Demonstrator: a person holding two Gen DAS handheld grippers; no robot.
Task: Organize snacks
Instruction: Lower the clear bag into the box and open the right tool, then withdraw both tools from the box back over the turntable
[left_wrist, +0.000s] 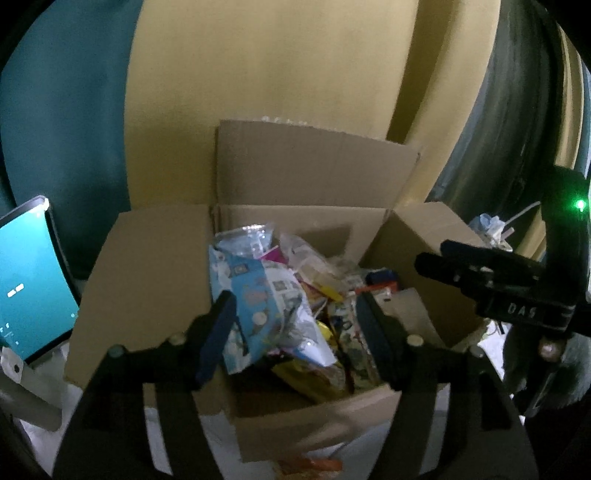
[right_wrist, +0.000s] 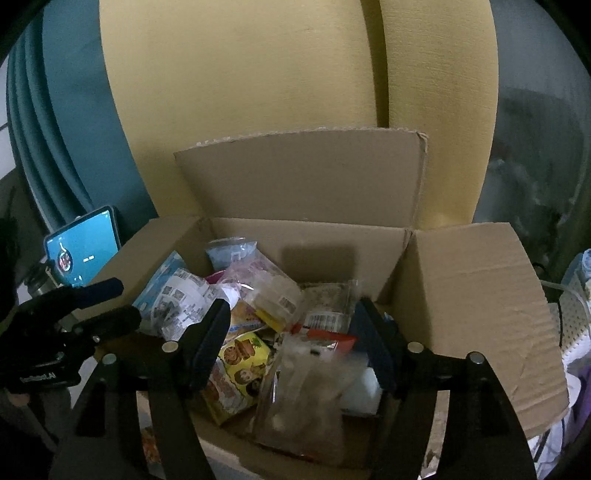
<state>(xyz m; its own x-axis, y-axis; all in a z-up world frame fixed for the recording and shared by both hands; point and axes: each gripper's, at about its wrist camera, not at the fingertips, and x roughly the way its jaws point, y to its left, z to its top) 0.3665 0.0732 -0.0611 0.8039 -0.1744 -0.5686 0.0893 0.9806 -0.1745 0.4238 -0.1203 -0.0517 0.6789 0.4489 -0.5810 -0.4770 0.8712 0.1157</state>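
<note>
While over box (left_wrist: 155, 266), both grippers open, empty

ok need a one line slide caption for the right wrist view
Right gripper open above a cardboard box heaped with snack packets, left gripper alongside.

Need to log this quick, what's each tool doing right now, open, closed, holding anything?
Left tool: open, holding nothing, over the cardboard box.
Right tool: open, holding nothing.

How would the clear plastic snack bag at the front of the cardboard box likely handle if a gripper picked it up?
The clear plastic snack bag looks floppy: its film is crinkled and it leans on other packets, so it would probably sag. The glossy film may be slippery. It seems light for its size, loosely filled; the contents are too blurred to identify.
</note>
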